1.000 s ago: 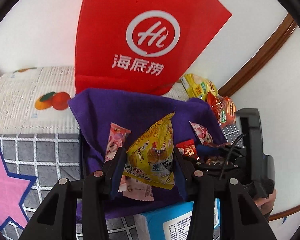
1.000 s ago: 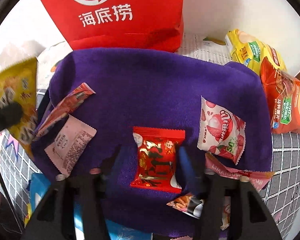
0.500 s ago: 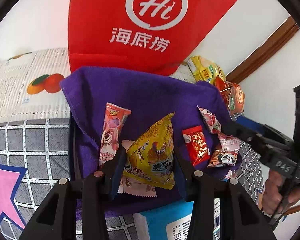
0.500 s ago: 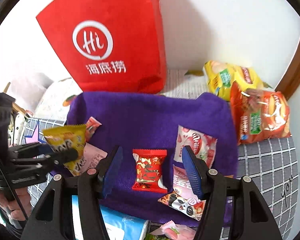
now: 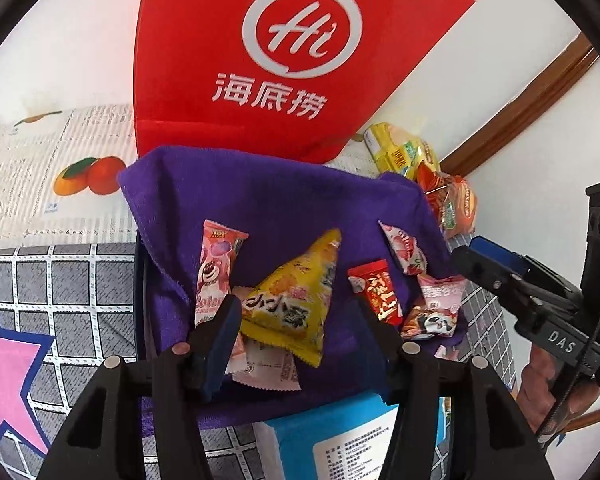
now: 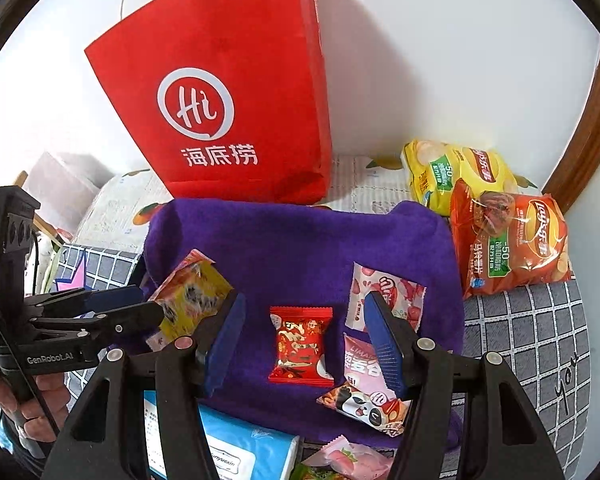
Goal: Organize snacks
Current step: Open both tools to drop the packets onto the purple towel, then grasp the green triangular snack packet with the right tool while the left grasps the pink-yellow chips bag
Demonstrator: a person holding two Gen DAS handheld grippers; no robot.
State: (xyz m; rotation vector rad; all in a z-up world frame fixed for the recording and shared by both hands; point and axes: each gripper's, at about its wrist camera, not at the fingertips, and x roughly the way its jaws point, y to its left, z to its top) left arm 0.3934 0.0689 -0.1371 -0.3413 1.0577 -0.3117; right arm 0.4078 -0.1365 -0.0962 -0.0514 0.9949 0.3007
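Right tool [image 6: 302, 344] (jaws apart) hovers over red candy [image 6: 300, 346] — purple towel [image 6: 300, 248] beneath.

Both grippers are matte black frames shaped like an A, each arm carrying round silver screw heads. The left gripper [image 5: 296, 332] has dark blue pads [image 5: 220, 344] lining the inside of its fingers; the right gripper [image 6: 304, 340] has ribbed blue pads [image 6: 384, 344] of a brighter shade. Seen side-on at 9 o'clock from the right wrist, the left unit reads "GenRobot.AI" in white, with a thin black cable trailing beneath it. At 3 o'clock from the left wrist, the right unit is stamped "DAS".
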